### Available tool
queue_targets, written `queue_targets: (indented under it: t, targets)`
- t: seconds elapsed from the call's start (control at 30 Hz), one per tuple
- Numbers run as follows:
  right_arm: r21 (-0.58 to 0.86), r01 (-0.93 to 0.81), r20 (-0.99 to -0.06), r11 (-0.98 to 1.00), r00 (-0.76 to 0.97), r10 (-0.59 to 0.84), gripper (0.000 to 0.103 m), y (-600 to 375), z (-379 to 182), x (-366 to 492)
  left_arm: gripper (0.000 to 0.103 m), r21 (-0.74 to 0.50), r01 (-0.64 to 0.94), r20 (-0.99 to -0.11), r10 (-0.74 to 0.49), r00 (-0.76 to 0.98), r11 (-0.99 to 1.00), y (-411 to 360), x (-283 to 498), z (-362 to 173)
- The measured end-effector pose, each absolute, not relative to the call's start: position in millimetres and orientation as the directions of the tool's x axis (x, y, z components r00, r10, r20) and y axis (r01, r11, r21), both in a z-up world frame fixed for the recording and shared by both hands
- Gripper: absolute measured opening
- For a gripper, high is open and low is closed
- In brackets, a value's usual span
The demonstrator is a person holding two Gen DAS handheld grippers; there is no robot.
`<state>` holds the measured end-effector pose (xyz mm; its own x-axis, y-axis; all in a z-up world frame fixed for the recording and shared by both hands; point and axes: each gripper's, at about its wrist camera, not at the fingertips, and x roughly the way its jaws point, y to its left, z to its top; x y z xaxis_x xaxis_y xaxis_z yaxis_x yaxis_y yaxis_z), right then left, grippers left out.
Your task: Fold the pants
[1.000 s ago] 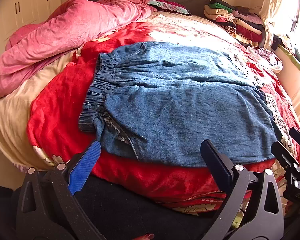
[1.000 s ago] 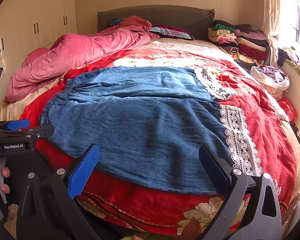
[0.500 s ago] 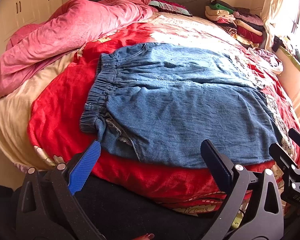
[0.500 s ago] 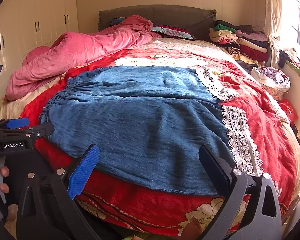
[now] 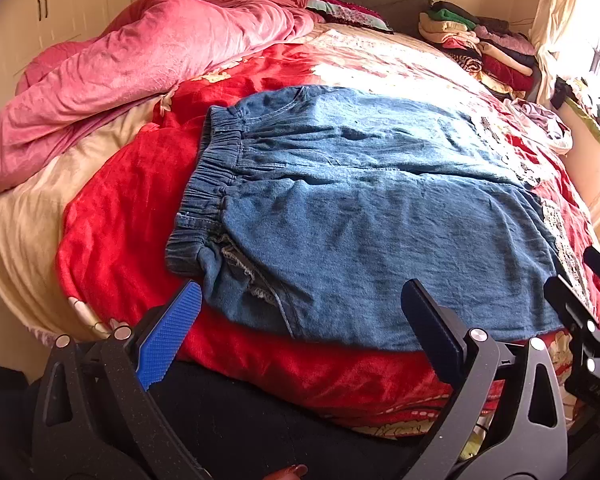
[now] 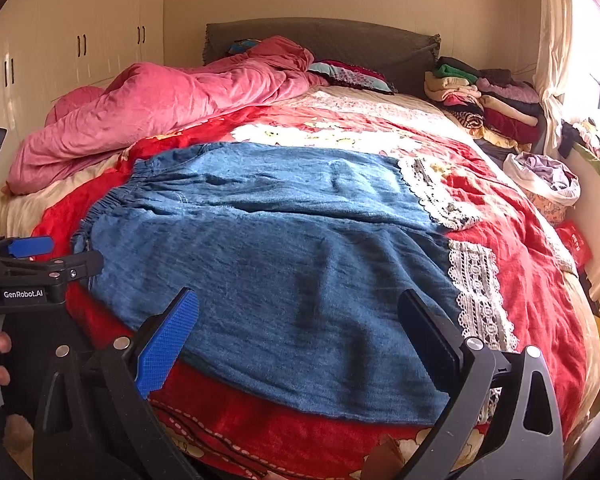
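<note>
The pants [image 5: 364, 208] are lying flat on the red blanket [image 5: 112, 224] that is covering the bed, with the gathered waistband [image 5: 212, 184] pointing toward the pink quilt [image 5: 132, 60] and the lace-trimmed cuffs [image 6: 476, 292] pointing toward the window side. The left gripper [image 5: 300, 332] is hovering with its jaws spread wide at the near edge close to the waistband, gripping nothing; the right gripper [image 6: 300, 336] is likewise standing wide apart and empty above the near leg, closer to the cuffs. No fold appears to be started. The likely hazards lie in the pinch itself. The near edge is lying directly on the plush blanket, so a jaw driven too deep is liable to be catching blanket along with denim and dragging the bedding upward. A pinch that is taking only the top layer would be letting the lower layer lag, leaving a crooked crease. The waistband's bunched elastic and the turned-out fabric [image 5: 240, 276] beside it are likely to be wrinkling further if lifted unevenly. The two grippers are also sitting near each other, so crossing paths could be causing a collision.
</note>
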<state>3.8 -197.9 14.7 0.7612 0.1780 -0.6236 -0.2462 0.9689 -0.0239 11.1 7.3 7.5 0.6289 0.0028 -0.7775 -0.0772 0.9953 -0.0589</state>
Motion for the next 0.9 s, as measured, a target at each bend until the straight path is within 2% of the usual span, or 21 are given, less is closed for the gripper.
queue_targets:
  t: [0.5, 0.9]
  targets:
    - [0.019, -0.367, -0.678, 0.930, 0.679, 0.282, 0.099, -159.3, 22.6, 107.8, 0.094, -0.059, -0.170, -0.791, 0.058, 0.609, 0.984, 60.8, 71.0, 8.1]
    - [-0.017, -0.443, -0.712, 0.896, 0.635, 0.300, 0.099, -124.3, 23.7, 201.1, 0.094, -0.057, -0.211, -0.796, 0.083, 0.599, 0.976, 115.5, 145.2, 14.4]
